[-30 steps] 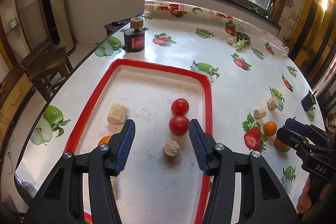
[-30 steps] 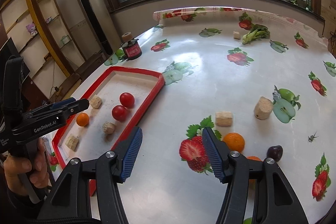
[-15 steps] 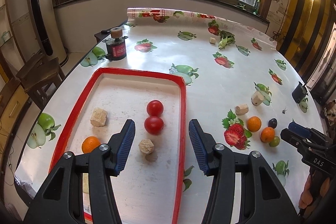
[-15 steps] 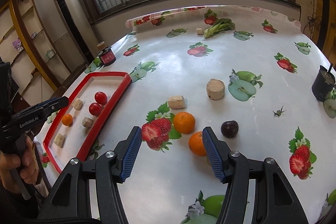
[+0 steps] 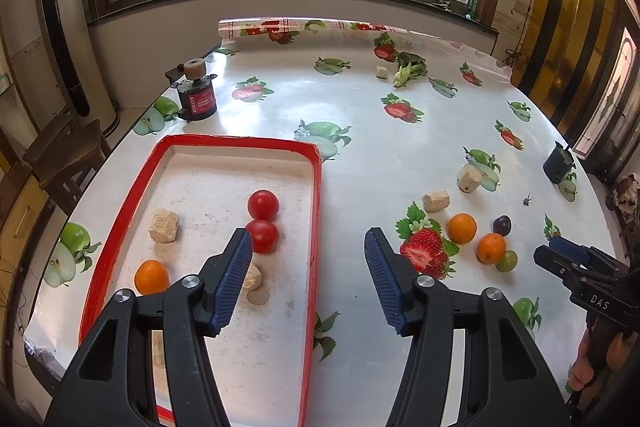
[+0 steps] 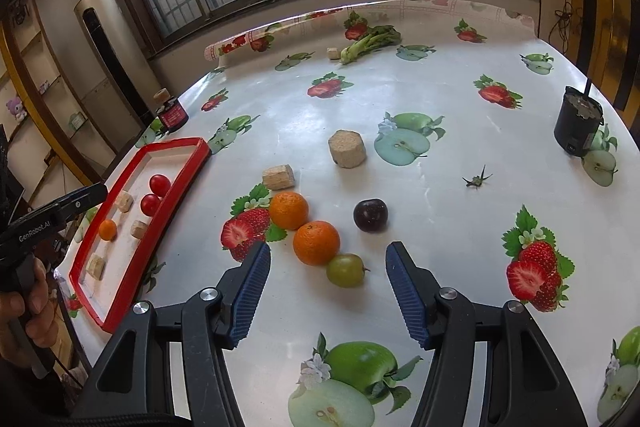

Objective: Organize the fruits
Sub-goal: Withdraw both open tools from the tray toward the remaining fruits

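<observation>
Left tongs (image 5: 308,275) opening with nothing between them, hovering over the red tray (image 5: 316,211) at lower left, right tongs (image 6: 328,291) gaping empty just below the green grape (image 6: 345,269), oranges (image 6: 316,242) and plum (image 6: 370,214) sitting mid-counter (image 6: 400,87).

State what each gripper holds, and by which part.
Nothing is held: the left gripper, jaws opening, and the open right gripper are both empty.

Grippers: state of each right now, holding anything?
Left gripper: jaws opening, nothing between them, above the red tray rim.
Right gripper: open, empty, hovering by the green grape.
</observation>
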{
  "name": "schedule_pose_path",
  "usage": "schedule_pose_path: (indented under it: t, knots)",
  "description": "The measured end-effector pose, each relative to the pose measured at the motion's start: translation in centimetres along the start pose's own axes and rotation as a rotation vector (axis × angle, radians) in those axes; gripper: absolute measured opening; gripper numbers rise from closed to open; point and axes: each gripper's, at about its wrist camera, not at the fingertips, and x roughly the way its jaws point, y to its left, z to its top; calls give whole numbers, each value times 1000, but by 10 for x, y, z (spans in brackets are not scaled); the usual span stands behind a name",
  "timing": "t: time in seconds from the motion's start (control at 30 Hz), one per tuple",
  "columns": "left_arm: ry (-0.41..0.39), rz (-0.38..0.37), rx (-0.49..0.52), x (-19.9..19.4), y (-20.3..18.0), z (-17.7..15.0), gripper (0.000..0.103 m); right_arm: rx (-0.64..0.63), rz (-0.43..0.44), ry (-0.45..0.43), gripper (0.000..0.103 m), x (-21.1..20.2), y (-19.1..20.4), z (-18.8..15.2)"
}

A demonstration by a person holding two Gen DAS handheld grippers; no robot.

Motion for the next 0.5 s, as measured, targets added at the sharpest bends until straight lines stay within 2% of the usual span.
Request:
schedule_pose_path:
  t: [0.5]
  knots:
    - [56,-79,47,20,-41,-2,57,35,-10,3,62,6,-20,0]
